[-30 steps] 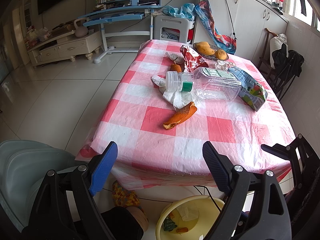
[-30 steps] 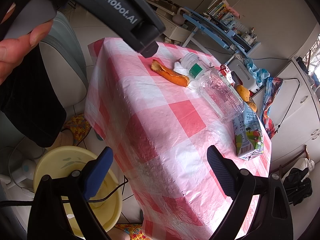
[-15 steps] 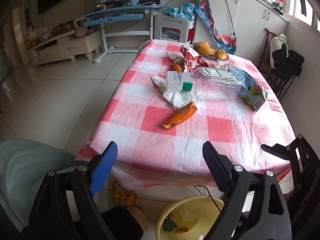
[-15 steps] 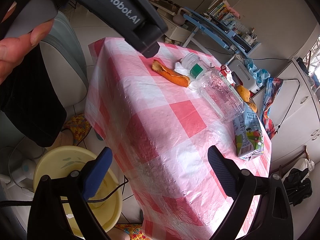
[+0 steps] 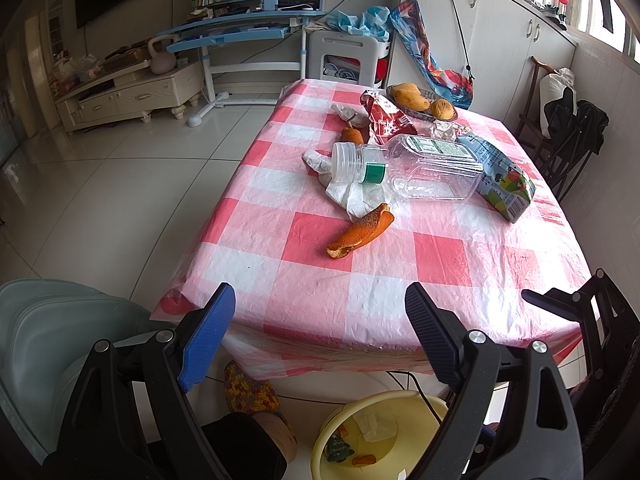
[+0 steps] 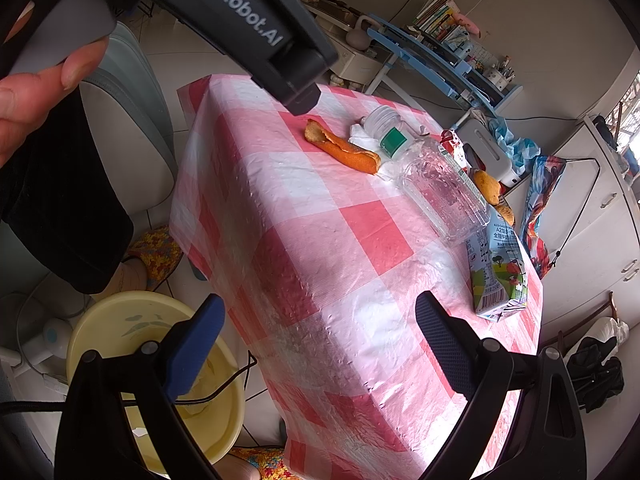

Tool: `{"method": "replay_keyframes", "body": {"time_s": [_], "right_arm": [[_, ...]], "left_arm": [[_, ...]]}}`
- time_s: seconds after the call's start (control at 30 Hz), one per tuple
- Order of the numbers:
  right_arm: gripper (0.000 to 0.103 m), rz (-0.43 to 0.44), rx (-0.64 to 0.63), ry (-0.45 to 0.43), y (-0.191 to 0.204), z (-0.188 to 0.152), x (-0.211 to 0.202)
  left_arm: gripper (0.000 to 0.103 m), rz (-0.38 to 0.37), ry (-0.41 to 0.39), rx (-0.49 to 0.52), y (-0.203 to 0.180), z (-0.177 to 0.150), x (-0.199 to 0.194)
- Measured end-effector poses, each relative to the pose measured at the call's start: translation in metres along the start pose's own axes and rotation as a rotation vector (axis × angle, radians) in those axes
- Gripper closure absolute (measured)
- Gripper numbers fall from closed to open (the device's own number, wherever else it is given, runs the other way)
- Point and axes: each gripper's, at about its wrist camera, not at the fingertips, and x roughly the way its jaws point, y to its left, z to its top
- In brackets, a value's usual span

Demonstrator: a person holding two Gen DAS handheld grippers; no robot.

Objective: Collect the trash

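Note:
Trash lies on the red-checked table (image 5: 400,276): an orange peel (image 5: 360,232) (image 6: 340,148), a clear plastic bottle (image 5: 416,166) (image 6: 436,184) on its side, a crumpled tissue (image 5: 352,196), a milk carton (image 5: 500,176) (image 6: 498,272) and a red snack wrapper (image 5: 384,120). A yellow basin (image 5: 376,436) (image 6: 120,320) with a few scraps stands on the floor under the near edge. My left gripper (image 5: 320,312) hangs open before the table's near edge, nothing between its fingers. My right gripper (image 6: 320,320) is open over the table's corner, also empty.
A dish of mangoes (image 5: 420,100) sits at the table's far side. A pale green chair (image 5: 48,328) stands at the left, black folded items (image 5: 572,128) at the right wall. A person's hand (image 6: 36,84) grips the left gripper's body. A cable (image 6: 224,384) runs over the basin.

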Motion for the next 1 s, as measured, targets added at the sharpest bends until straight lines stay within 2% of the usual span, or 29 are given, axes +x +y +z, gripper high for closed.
{"method": "replay_keyframes", "body": {"time_s": [1.0], "right_arm": [[0.011, -0.001, -0.011, 0.002, 0.0033, -0.0022, 0.0002]], "left_arm": [[0.02, 0.0, 0.001, 0.001, -0.0005, 0.0003, 0.0004]]}}
